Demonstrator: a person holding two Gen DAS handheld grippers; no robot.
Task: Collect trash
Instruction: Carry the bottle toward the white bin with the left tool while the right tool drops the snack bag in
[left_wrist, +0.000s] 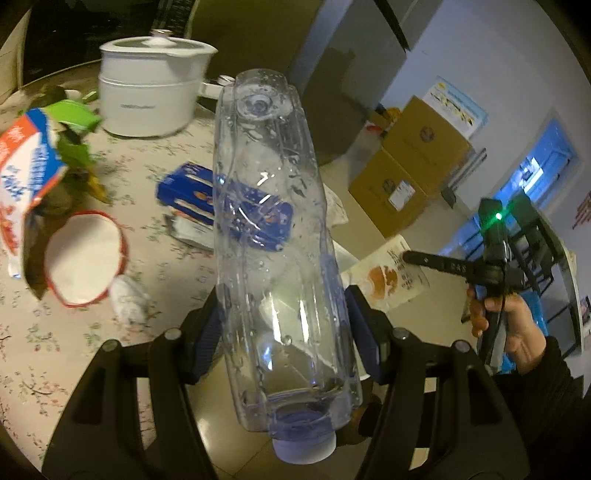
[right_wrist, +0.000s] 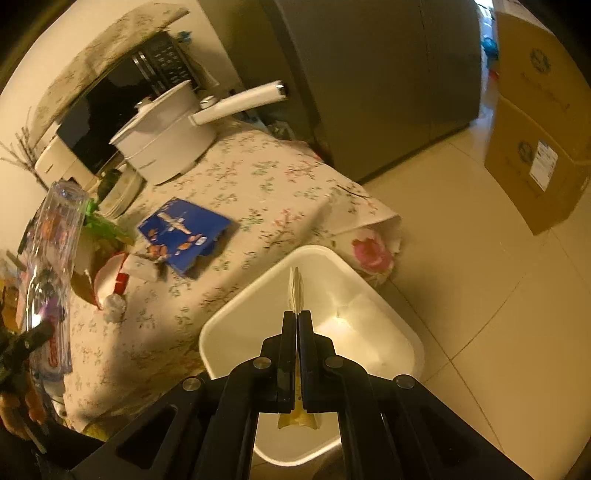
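Note:
My left gripper (left_wrist: 282, 328) is shut on a clear empty plastic bottle (left_wrist: 280, 236) with a pale blue cap, held above the table edge; the bottle also shows at the left of the right wrist view (right_wrist: 51, 266). My right gripper (right_wrist: 296, 314) is shut on a thin flat printed wrapper (right_wrist: 295, 291), seen edge-on, above a white bin (right_wrist: 236, 332) beside the table. In the left wrist view that wrapper (left_wrist: 388, 277) hangs from the right gripper's fingers (left_wrist: 424, 260). A blue carton (right_wrist: 184, 229), a red-rimmed paper bowl (left_wrist: 85, 254) and a crumpled tissue (left_wrist: 127, 295) lie on the table.
A white pot with a long handle (right_wrist: 166, 136) stands at the back of the floral tablecloth (right_wrist: 258, 184). A torn snack bag (left_wrist: 26, 170) and green scraps lie at the left. Cardboard boxes (right_wrist: 535, 147) and a grey fridge (right_wrist: 369, 74) stand on the tiled floor.

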